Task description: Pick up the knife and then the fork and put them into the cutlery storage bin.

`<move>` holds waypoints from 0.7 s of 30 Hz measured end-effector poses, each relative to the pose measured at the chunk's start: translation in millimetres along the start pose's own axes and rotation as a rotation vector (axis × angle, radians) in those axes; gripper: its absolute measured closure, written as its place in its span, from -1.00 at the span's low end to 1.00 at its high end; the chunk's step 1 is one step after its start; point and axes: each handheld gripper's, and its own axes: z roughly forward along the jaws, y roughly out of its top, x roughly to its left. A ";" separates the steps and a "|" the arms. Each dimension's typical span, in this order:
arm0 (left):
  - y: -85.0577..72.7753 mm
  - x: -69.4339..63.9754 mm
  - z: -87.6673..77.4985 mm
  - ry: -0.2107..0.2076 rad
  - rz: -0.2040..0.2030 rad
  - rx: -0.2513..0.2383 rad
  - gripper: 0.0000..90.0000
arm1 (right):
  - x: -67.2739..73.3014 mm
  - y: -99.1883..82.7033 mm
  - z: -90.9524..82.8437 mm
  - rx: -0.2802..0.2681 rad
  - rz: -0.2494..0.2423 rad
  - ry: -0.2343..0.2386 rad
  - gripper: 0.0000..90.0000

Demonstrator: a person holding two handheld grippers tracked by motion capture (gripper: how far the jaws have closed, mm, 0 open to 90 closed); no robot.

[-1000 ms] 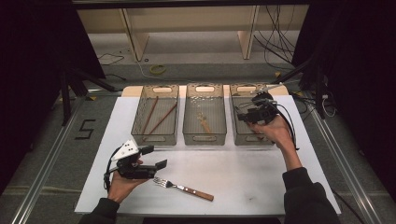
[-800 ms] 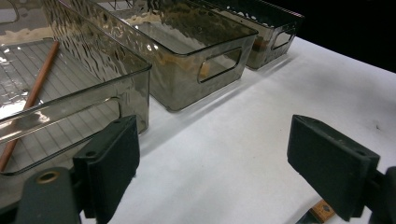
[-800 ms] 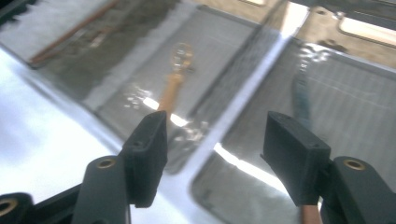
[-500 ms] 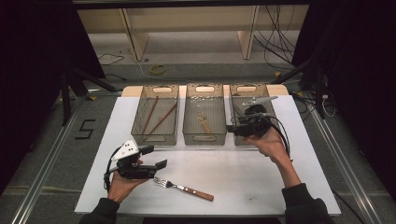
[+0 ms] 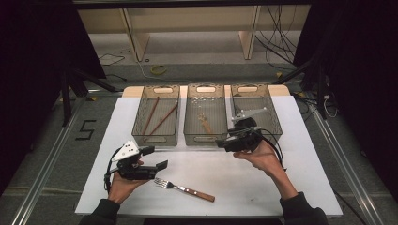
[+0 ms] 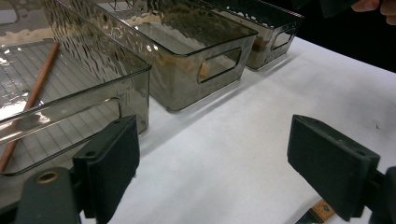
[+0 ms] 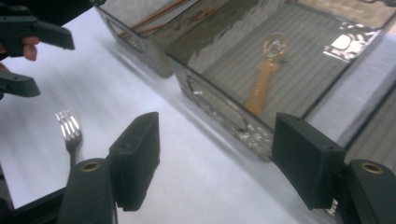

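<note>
Fork [image 5: 184, 188]: near the mat's [image 5: 291, 112] front edge (lying flat).
Left gripper [image 5: 155, 158]: jaws apart, empty.
Right gripper [image 5: 224, 143]: jaws apart, empty.

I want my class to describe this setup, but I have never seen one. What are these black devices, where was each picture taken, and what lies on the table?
A person holds a black two-jaw hand gripper in each hand: the left gripper and the right gripper. Both are open and hold nothing. One picture looks down from above; the other two come from cameras riding on each gripper, looking along its jaws. On the white table stand three smoky clear plastic bins: the left one holds two brown sticks, the middle a small wooden utensil. A metal fork with a wooden handle lies near the left gripper.
</note>
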 end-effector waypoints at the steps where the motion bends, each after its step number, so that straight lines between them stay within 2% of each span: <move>1: -0.1 0.1 0.0 0.001 0.000 0.001 -0.63 | 1.7 -0.2 1.3 0.003 -0.002 0.002 -0.28; 12: -0.1 0.2 -0.1 0.001 -0.002 -0.004 -0.64 | 22.1 -2.9 12.7 0.049 -0.037 0.061 -0.32; 21: -0.1 0.0 -0.3 0.002 -0.005 -0.006 -0.64 | 43.9 -11.4 27.5 0.114 -0.084 0.121 -0.32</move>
